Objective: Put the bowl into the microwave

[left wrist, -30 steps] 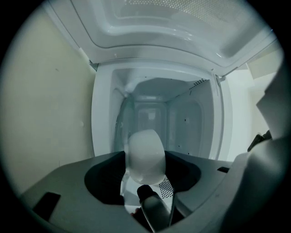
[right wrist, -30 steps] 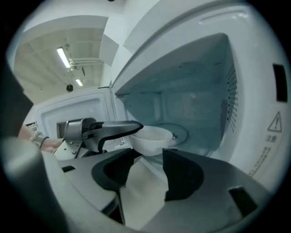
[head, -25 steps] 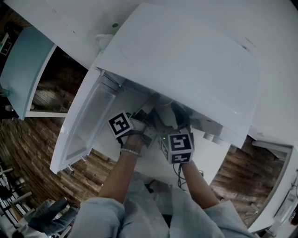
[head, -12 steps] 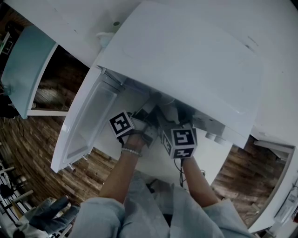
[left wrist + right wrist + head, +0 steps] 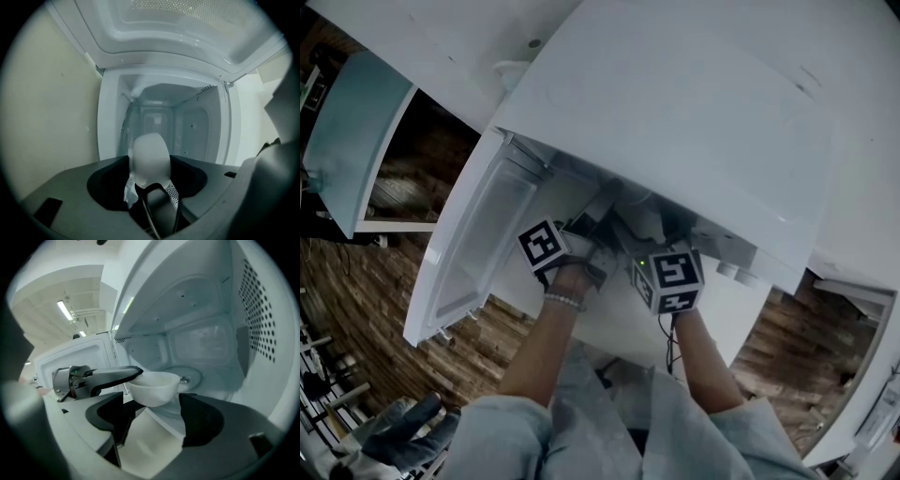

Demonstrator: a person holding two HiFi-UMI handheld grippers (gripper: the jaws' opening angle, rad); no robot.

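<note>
You are partway through: the microwave (image 5: 675,122) stands with its door (image 5: 478,244) swung out toward 8 o'clock in the head view, and the bowl (image 5: 153,386) hangs at the mouth of the cavity, not yet set down. Your left gripper (image 5: 131,374) carries it, jaws clamped on the rim at the bowl's 10 o'clock. Your right gripper (image 5: 154,420) has just been opening its jaws and they now stand wide, the bowl ahead of them but untouched by either pad. What is left, by my reading, is to carry the bowl further in and lower it onto the turntable (image 5: 192,377), which lies bare at 2 o'clock of the bowl, then release. The microwave sits on a white surface (image 5: 722,319); wooden floor (image 5: 356,281) shows at 8 o'clock, and a ceiling light (image 5: 63,310) glows overhead.
</note>
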